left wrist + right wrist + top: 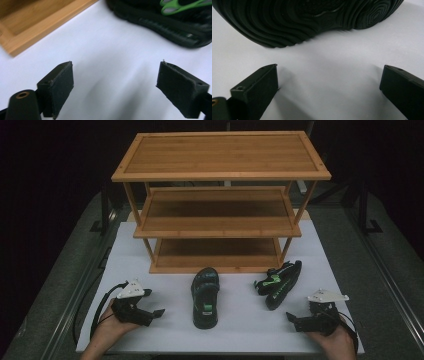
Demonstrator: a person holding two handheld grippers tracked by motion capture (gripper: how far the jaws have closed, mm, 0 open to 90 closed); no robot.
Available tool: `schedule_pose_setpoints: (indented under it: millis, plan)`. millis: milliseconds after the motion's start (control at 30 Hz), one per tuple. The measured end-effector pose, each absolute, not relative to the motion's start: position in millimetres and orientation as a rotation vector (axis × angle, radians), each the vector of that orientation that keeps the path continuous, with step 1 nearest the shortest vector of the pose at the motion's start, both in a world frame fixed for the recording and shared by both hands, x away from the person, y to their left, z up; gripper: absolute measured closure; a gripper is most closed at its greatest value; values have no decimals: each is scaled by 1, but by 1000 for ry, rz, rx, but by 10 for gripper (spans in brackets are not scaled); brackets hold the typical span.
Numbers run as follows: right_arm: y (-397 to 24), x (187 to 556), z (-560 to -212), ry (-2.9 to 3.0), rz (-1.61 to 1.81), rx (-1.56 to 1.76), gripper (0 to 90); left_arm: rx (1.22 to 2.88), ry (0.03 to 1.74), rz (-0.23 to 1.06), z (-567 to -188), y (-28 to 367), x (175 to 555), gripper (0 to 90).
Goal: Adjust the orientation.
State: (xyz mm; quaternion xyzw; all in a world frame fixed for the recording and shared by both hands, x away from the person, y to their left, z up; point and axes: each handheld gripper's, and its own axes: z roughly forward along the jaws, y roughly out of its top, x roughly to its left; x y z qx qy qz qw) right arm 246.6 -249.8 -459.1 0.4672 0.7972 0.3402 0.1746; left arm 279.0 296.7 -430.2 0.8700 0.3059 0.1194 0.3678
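Note:
Two black sandals with green trim lie on the white table (150,270) before a three-tier bamboo rack (220,205). One sandal (205,297) rests upright in the middle. The other sandal (280,281) lies tipped on its side to the right, its ridged sole (307,20) facing my right gripper. My left gripper (155,312) rests near the front left, open, with nothing between its jaws; the upright sandal (170,22) lies just beyond them. My right gripper (291,319) sits at the front right, open and empty, just short of the tipped sandal.
All three shelves of the rack are bare. Its bottom shelf edge (37,27) lies close to the left gripper. Dark floor and metal rails (385,270) flank the table. A cable (87,305) trails off the left gripper.

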Motion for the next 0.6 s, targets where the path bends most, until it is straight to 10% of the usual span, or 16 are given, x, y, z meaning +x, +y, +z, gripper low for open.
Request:
schedule_pose_setpoints:
  millis: [600]
  plan:
    - [-248, 246, -458, 2264, 938, 1313, 15, 2260, 805, 340, -452, 303, 283, 16]
